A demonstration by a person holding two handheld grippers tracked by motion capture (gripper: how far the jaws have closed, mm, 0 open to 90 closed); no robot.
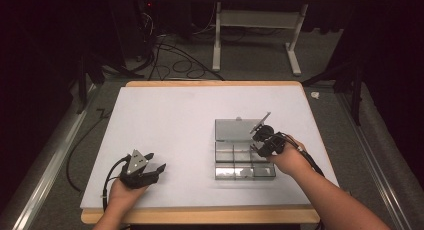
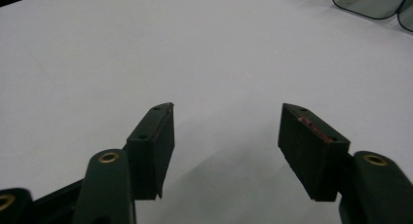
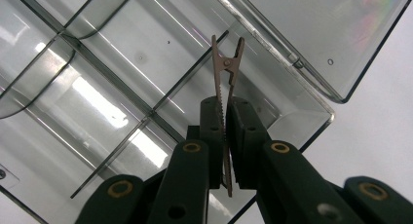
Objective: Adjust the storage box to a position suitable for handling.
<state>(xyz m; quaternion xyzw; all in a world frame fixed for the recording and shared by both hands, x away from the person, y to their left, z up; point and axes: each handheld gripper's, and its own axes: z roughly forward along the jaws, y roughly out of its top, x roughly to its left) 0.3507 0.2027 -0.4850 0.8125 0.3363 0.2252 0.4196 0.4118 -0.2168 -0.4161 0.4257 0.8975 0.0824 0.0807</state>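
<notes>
Right now the right gripper (image 3: 225,136) pinches a thin metal clip (image 3: 225,78), holding it over the far right compartment of the clear divided box (image 1: 235,162), just before its raised lid (image 1: 235,129). Well apart, the left gripper (image 2: 226,136) rests on the white table (image 1: 165,125), jaws spread and empty.

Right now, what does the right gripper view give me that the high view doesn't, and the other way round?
The right gripper view alone resolves the metal alligator clip pinched between the right hand-held gripper's pads, toothed edge along them, above the clear compartment box's dividers. The high view alone gives the layout: the left hand-held gripper standing open near the table's front left, apart from the box, and the grey floor with cables beyond. Both share the box with its lid swung open, the white table surface and the right hand-held gripper over the box's right end.
</notes>
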